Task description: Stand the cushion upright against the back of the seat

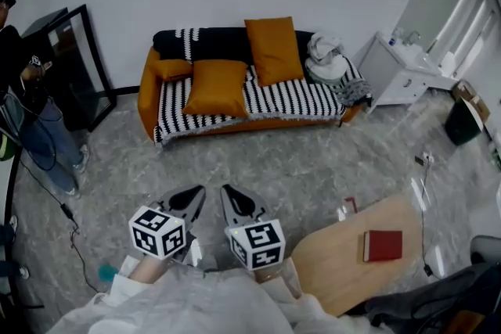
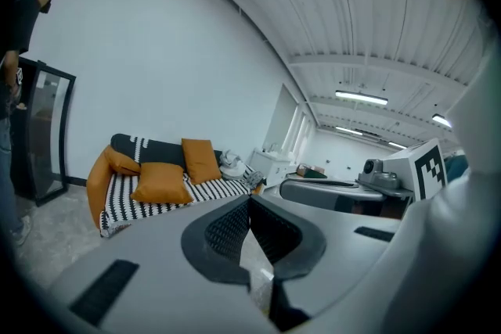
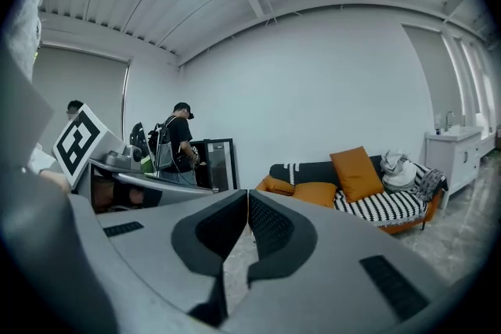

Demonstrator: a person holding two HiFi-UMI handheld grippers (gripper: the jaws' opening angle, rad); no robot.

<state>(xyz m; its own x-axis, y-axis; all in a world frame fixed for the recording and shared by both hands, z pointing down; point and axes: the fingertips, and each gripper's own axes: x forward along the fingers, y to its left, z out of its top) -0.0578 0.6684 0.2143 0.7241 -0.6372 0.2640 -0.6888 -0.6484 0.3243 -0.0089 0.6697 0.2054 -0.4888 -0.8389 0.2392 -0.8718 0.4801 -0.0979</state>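
Head view, looking steeply down: a wide stretch of bare marbled floor (image 1: 297,168) lies open between the person and an orange sofa (image 1: 146,94) set against the far white wall. At the left edge stands another person (image 1: 35,121), beside a black-framed mirror (image 1: 78,62). At the right edge, a white cabinet (image 1: 399,74) stands far off. A round wooden worktop (image 1: 337,262) with a red book (image 1: 383,246) on it sits close by.

The left tool (image 1: 190,199) and right tool (image 1: 233,201) are side by side over the near floor, well apart from the sofa. Both have their jaws closed together on nothing.

The flat cushion (image 1: 217,87), orange and nearly square, lies on the striped seat left of centre. Its broad face is up and its front edge is near the seat's front. A taller cushion (image 1: 274,49) stands against the backrest beside it.
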